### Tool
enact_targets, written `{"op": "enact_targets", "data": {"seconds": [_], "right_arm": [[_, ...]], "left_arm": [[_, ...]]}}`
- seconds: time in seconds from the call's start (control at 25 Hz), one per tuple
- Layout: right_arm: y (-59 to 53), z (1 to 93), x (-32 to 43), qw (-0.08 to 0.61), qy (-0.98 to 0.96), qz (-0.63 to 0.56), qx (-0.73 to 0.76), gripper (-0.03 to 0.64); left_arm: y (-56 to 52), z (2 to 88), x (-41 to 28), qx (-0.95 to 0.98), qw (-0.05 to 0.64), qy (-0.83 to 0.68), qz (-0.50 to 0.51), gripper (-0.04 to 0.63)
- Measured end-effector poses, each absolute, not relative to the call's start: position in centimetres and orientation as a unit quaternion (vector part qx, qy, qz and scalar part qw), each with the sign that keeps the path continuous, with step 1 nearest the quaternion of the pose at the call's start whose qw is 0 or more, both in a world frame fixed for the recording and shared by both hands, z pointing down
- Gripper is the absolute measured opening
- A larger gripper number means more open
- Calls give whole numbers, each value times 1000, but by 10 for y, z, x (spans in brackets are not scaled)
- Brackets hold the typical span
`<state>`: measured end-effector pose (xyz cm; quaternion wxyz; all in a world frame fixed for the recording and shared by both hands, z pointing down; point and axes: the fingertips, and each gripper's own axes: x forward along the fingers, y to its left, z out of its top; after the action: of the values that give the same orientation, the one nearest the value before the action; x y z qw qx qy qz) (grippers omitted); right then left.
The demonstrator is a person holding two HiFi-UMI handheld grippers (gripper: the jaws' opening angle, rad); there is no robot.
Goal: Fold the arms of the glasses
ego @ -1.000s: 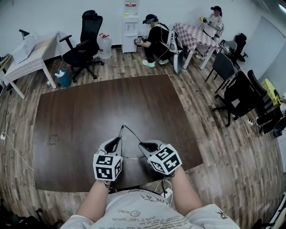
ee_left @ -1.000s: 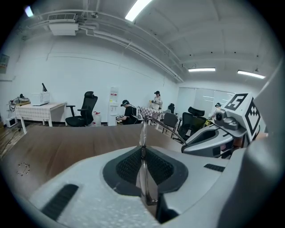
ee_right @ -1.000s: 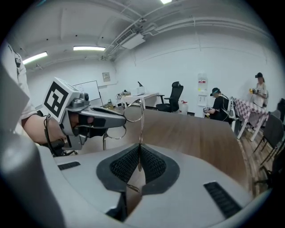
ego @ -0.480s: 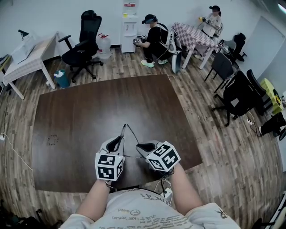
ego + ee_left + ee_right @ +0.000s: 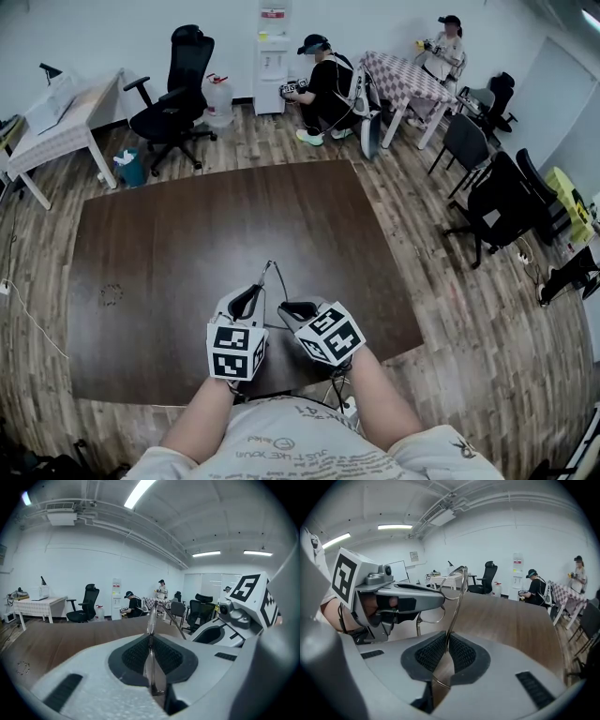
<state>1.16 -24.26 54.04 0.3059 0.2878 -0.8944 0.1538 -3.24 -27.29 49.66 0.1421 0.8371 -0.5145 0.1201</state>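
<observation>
The thin wire-framed glasses hang above the near part of the dark brown table, held between both grippers. My left gripper is shut on the front of the glasses; in the left gripper view a lens stands edge-on between the pads, and one arm slants off to the right. My right gripper is shut on the other arm, a thin wire that rises from between its pads. The two grippers are close side by side, and the left gripper fills the left of the right gripper view.
The table's near edge lies just below the grippers. Beyond the table stand a black office chair, a white side table, a water dispenser, two people at the back and more chairs at the right.
My right gripper has moved left, closer to the left one, swinging the arm it holds in toward the frame. The left gripper shifted slightly right.
</observation>
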Motion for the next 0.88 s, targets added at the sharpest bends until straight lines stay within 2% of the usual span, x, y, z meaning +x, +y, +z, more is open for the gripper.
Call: {"op": "enact_targets", "data": {"seconds": [0.2, 0.32, 0.4, 0.64, 0.72, 0.88], "right_arm": [[-245, 539, 5, 313, -895, 127, 293, 39], [-244, 537, 6, 309, -898, 115, 290, 120], [-244, 535, 10, 305, -900, 110, 292, 137], [-242, 524, 24, 286, -905, 102, 299, 126], [-242, 521, 25, 279, -907, 102, 298, 69], [-239, 521, 21, 279, -910, 101, 290, 46]], "left_arm": [[-274, 496, -36, 836, 140, -516, 124, 40], [-272, 498, -35, 834, 142, -518, 128, 40], [-272, 500, -37, 830, 146, -523, 127, 40], [-275, 505, -45, 820, 156, -536, 128, 40], [-276, 504, -46, 820, 156, -536, 126, 40], [-276, 502, -43, 823, 152, -533, 125, 40]]}}
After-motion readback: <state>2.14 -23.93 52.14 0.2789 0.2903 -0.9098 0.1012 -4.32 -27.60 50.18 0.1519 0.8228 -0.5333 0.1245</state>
